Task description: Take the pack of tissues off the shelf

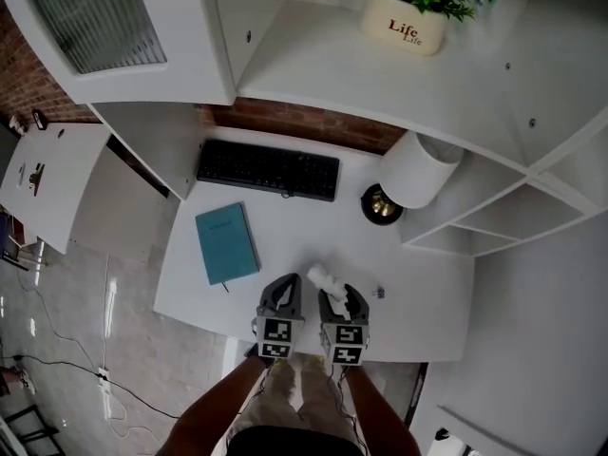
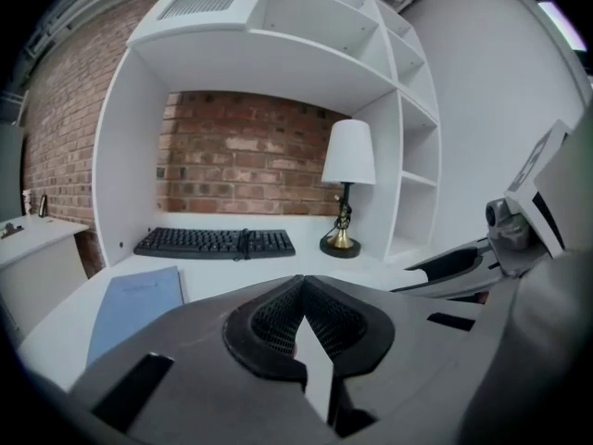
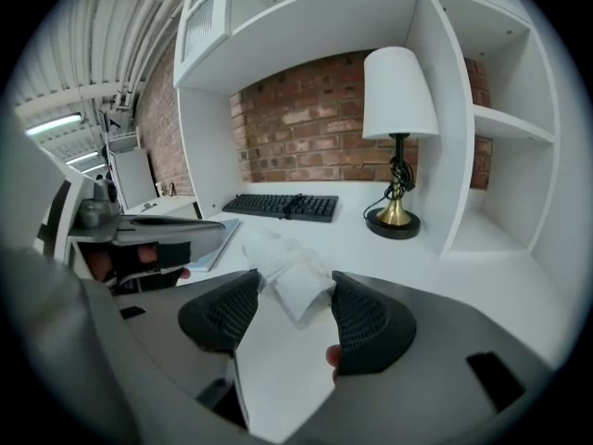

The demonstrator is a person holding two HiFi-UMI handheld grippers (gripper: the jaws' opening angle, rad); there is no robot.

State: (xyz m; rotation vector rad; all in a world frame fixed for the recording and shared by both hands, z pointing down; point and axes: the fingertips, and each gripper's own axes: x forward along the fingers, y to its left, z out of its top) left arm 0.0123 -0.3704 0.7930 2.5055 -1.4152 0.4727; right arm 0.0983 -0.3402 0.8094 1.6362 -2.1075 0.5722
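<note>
Right gripper (image 3: 295, 287): clamped on the soft white wrapped pack of tissues (image 3: 285, 265), low over the white desk (image 3: 435, 281), likely for setting down;
Left gripper (image 2: 301, 281): jaws together, empty, alongside.

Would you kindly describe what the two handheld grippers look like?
Both the left gripper and right gripper have dark grey bodies, black textured pads, and a cube with black-and-white square markers at the rear. No sleeves show.
</note>
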